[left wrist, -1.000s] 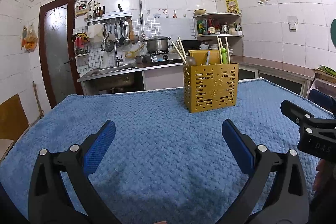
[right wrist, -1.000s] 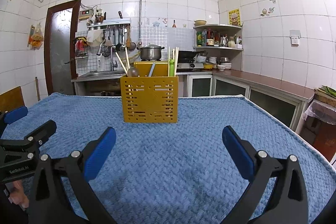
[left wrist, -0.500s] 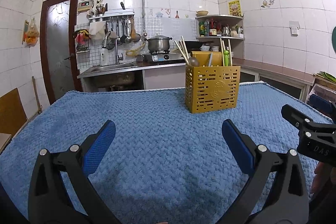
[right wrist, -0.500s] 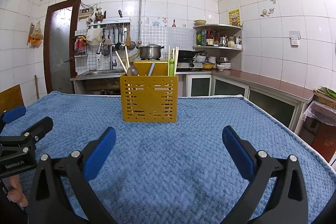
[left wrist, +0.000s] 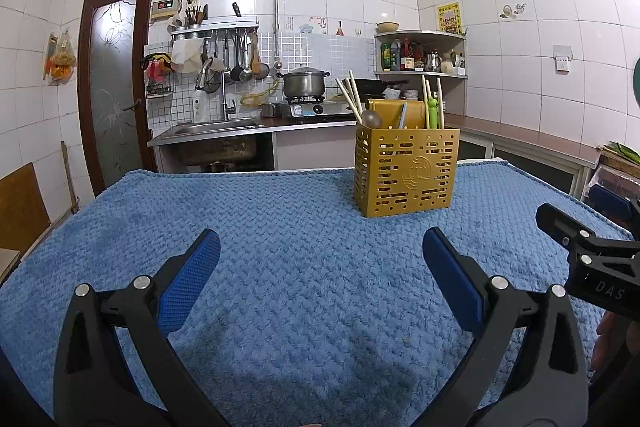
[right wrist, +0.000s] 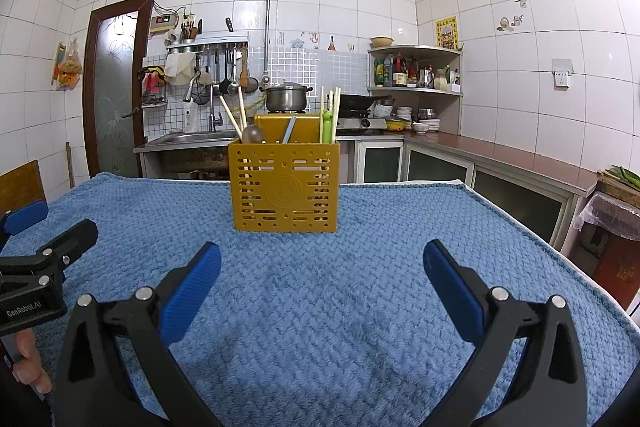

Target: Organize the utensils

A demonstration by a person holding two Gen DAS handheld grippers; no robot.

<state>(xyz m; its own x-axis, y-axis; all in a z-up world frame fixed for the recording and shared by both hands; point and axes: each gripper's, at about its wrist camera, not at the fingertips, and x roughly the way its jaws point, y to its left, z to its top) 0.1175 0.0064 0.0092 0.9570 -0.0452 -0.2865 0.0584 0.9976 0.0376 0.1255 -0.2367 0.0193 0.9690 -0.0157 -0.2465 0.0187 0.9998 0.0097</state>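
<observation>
Right wrist view, utensil holder (right wrist: pixel 285 185) contents half-hidden

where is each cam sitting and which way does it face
Left wrist: on the left gripper, facing the holder ahead to its right; own open jaws below, right gripper at the right edge.
Right wrist: on the right gripper, facing the holder nearly head-on; own open jaws, left gripper and a hand at left.
Shared: holder, blue cloth, kitchen wall.

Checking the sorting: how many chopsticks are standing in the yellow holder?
5 show. Two chopsticks lean out of the yellow holder at its left end beside a dark spoon; three stand upright at the right end by a green utensil. More may be hidden inside.
</observation>
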